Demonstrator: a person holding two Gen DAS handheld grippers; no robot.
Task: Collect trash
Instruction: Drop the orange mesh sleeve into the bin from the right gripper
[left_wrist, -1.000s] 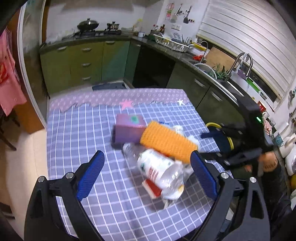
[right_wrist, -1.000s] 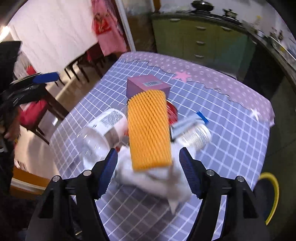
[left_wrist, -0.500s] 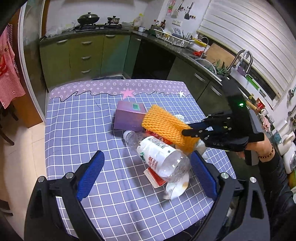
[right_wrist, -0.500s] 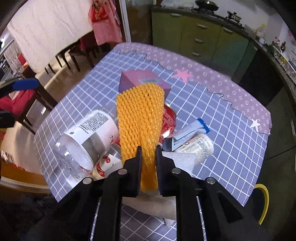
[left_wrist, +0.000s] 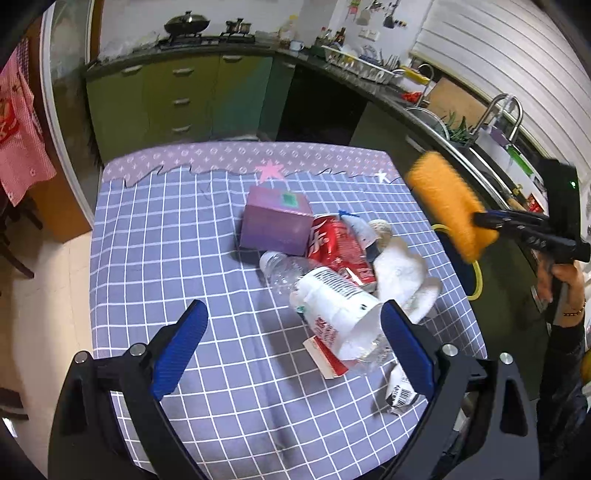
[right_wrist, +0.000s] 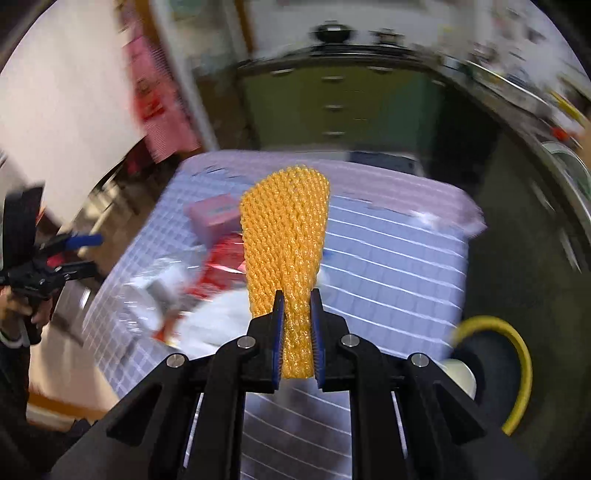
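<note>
While the right gripper (right_wrist: 297, 325) clamps the orange foam net (right_wrist: 288, 236) near the bin (right_wrist: 491, 362), the left gripper (left_wrist: 291, 350), jaws wide, hovers over the uncollected bottle (left_wrist: 325, 295), can (left_wrist: 336, 247) and box (left_wrist: 275, 221).

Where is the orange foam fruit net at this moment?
The orange foam fruit net is pinched in the right gripper, lifted off the pile; in the left wrist view it hangs past the table's right edge, above the yellow-rimmed bin.

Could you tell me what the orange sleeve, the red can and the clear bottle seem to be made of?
Orange sleeve: probably soft foam netting, matte; an open woven mesh that pinches flat where gripped. Red can: likely thin metal, glossy; printed skin with highlights and dents. Clear bottle: plastic, see-through and crumpled, with a white paper or film label.
</note>
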